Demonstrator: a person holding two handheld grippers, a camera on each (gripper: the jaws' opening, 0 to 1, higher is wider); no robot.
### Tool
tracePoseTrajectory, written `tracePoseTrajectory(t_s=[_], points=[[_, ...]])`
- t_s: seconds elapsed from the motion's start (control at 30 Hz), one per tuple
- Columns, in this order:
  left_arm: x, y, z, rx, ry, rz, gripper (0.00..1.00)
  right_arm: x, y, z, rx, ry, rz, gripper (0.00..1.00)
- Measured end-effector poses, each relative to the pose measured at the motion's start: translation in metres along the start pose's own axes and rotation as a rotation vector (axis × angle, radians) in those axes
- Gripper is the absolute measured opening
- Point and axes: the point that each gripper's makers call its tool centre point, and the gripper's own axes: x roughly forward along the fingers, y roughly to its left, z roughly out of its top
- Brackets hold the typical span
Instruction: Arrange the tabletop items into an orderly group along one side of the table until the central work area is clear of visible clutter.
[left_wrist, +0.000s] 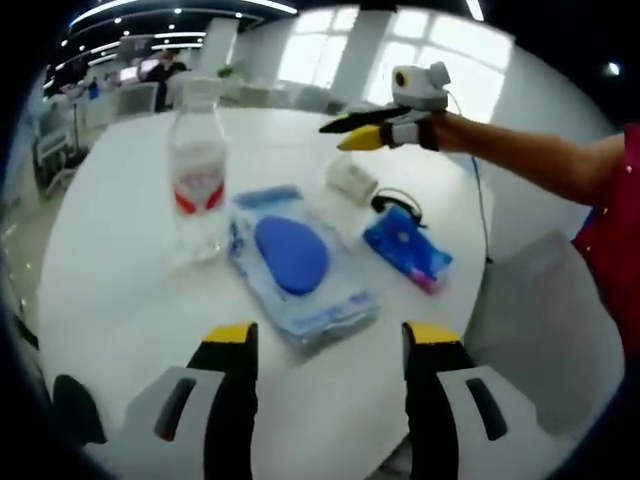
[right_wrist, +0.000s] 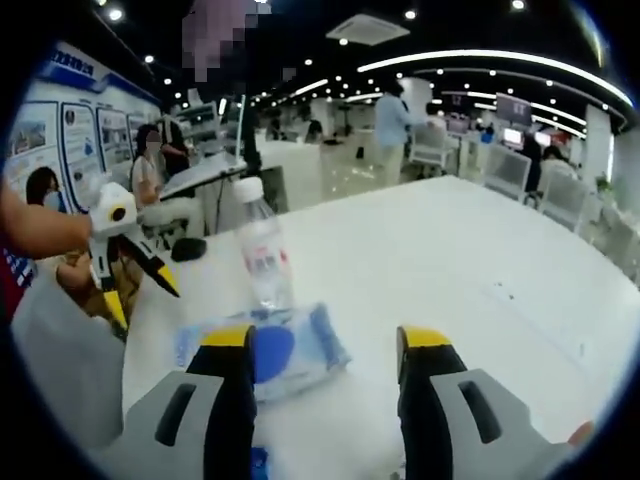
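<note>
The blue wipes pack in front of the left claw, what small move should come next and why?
Probably ease the left claw forward to close on the blue wipes pack. Its jaws stand open and empty just short of the pack, which lies flat mid-table beside the water bottle, while the right claw hovers over the small white item farther off.

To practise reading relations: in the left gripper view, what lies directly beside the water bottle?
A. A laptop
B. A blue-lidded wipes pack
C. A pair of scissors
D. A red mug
B: the wipes pack with its blue lid lies flat beside the upright water bottle.
</note>
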Motion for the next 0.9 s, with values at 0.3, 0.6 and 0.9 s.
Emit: tracePoseTrajectory(t_s=[0.3, 0.6, 0.9], points=[[0.005, -0.018, -0.008, -0.068, 0.054, 0.027, 0.52, 0.030, -0.001, -0.011, -0.025, 0.060, 0.069, 0.55], [0.016, -0.026, -0.021, -0.277, 0.109, 0.053, 0.47, 0.052, 0.002, -0.019, -0.030, 0.080, 0.130, 0.55], [0.030, -0.023, -0.023, -0.424, 0.138, 0.142, 0.48, 0.064, 0.005, -0.026, -0.030, 0.091, 0.173, 0.54]])
